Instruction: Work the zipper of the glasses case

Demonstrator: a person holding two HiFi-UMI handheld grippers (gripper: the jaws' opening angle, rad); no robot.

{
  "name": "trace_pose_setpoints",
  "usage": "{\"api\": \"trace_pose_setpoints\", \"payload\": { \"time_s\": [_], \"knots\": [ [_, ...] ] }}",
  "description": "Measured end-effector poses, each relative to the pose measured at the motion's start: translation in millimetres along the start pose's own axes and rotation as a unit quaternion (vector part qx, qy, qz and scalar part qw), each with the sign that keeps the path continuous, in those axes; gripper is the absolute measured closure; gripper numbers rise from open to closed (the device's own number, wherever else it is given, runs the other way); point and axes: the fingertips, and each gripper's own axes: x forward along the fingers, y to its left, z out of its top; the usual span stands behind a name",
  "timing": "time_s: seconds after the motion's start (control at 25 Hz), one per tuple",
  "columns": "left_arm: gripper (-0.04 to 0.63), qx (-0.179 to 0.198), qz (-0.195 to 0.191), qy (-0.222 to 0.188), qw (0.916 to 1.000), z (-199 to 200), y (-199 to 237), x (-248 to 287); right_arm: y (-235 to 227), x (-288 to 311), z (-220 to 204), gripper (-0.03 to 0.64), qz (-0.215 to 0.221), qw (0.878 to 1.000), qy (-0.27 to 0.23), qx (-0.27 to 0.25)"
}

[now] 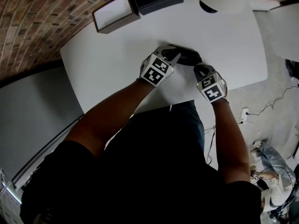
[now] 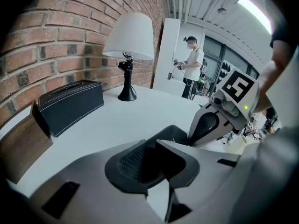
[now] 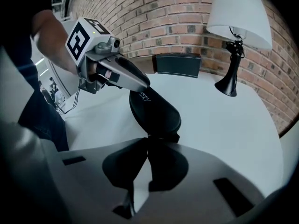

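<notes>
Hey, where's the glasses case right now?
Head view, centre: the glasses case rests on the white table near its front edge, between the left tongs and right tongs.

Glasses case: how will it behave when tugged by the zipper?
The glasses case keeps a domed shell, so probably stiff, not floppy. Small, on a smooth table: likely light and apt to slide, hence the left hand-held gripper pinning it.

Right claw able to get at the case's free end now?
Likely yes: right claw, shut, sits at the free end of the case, nothing between; left claw grips the far end, clear of it.
</notes>
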Motion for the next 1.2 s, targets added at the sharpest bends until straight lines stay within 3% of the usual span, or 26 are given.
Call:
{"api": "trace_pose_setpoints", "payload": {
  "time_s": [0.2,0.48,0.64,0.8,0.92,1.0,1.12,1.2],
  "knots": [
    [0.517,-0.013,0.004,0.001,0.9999,-0.3,0.9,0.5,18.2,11.3,13.8,0.612,-0.006,1.0,-0.015,0.018],
    [0.52,-0.083,0.024,0.003,0.9963,0.2,0.8,1.2,26.1,17.7,23.2,0.612,-0.032,0.997,-0.032,0.065],
    [0.52,-0.078,0.002,0.022,0.9967,0.8,-0.3,0.0,26.4,16.8,22.5,0.612,-0.034,0.996,-0.035,0.068],
    [0.518,-0.027,-0.043,0.06,0.9969,1.5,-1.6,1.8,23.3,15.1,21.5,0.612,-0.039,0.997,-0.034,0.061],
    [0.517,0.043,-0.093,0.1,0.9897,1.8,-5.7,4.7,22.1,14.5,18.6,0.612,-0.04,0.997,-0.028,0.056],
    [0.483,0.107,-0.126,0.126,0.9781,4.7,-6.2,6.7,19.5,13.6,16.7,0.611,-0.043,0.997,-0.026,0.054],
    [0.434,0.207,-0.174,0.157,0.95,6.7,-6.5,7.0,14.1,11.8,16.7,0.611,-0.047,0.997,-0.025,0.052],
    [0.402,0.223,-0.213,0.176,0.9348,0.9,-9.3,6.1,11.3,11.5,17.1,0.611,-0.047,0.997,-0.023,0.051]
  ]
}}
